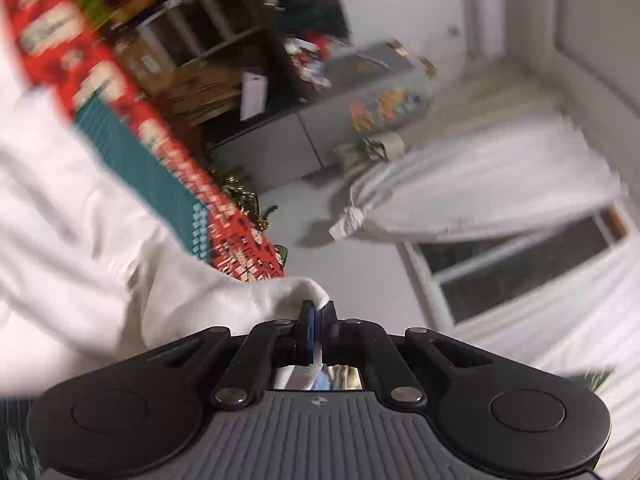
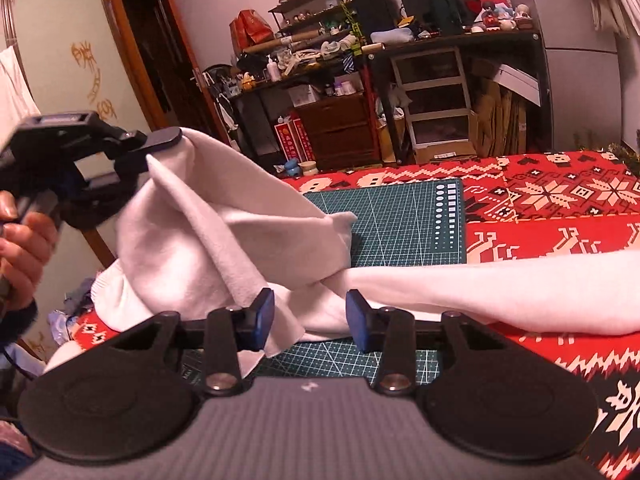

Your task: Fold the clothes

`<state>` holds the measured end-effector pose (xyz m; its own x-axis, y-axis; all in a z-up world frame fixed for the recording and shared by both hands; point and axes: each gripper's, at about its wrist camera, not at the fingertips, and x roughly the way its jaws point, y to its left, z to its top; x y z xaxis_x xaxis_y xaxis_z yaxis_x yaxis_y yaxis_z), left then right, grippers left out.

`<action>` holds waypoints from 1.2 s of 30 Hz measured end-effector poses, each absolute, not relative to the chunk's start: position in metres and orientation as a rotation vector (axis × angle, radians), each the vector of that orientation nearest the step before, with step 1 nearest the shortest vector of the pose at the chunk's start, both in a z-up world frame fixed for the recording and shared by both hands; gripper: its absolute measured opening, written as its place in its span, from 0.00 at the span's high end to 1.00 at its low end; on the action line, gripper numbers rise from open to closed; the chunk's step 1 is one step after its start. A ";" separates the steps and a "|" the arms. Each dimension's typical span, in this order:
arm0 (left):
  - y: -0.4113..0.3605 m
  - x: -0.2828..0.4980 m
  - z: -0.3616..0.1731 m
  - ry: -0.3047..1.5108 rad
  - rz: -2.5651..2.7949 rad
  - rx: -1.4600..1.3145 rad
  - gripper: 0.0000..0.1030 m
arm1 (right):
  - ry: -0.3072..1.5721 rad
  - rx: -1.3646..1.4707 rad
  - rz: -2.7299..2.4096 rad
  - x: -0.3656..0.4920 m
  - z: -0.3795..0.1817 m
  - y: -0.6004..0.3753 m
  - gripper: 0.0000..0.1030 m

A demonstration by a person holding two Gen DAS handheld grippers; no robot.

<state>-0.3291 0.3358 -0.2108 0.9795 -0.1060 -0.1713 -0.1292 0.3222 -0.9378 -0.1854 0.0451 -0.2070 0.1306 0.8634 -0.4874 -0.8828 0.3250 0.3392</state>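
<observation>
A white garment (image 2: pixel 224 236) lies partly on the green cutting mat (image 2: pixel 404 216), one sleeve stretching off to the right. Its left part is lifted. My left gripper (image 1: pixel 319 312) is shut on a pinch of the white garment (image 1: pixel 120 248), which fills the left of that blurred view. From the right wrist view the left gripper (image 2: pixel 168 138) shows at upper left, held by a hand (image 2: pixel 24 248), raising the cloth in a peak. My right gripper (image 2: pixel 310 316) is open just above the mat, with a twisted part of the cloth lying between its blue pads (image 2: pixel 264 312).
The mat rests on a red patterned cloth (image 2: pixel 560 200) covering the table. Behind stand cluttered black shelves (image 2: pixel 320 52), plastic drawers (image 2: pixel 436 96) and a grey fridge (image 2: pixel 580 60). A white curtain (image 1: pixel 480 196) and window show in the left wrist view.
</observation>
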 end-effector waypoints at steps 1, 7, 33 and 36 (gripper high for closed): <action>0.336 -0.336 -0.222 0.227 0.054 -1.269 0.97 | 0.693 -0.018 1.268 -0.184 -0.207 0.043 0.57; 0.334 -0.382 -0.280 0.209 0.255 -1.419 0.97 | 0.792 -0.021 1.313 -0.185 -0.226 0.049 0.56; 0.337 -0.405 -0.290 0.321 0.301 -1.331 0.97 | 0.602 -0.593 1.489 -0.225 -0.259 0.128 0.57; 0.338 -0.405 -0.290 0.328 0.301 -1.329 0.97 | 0.591 -0.658 1.553 -0.222 -0.261 0.140 0.57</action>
<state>-0.4051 0.3377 -0.2898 0.9161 0.0275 -0.4000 -0.3963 0.2137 -0.8929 -0.2223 0.1401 -0.2612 -0.0504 0.7009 -0.7115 -0.9966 -0.0820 -0.0101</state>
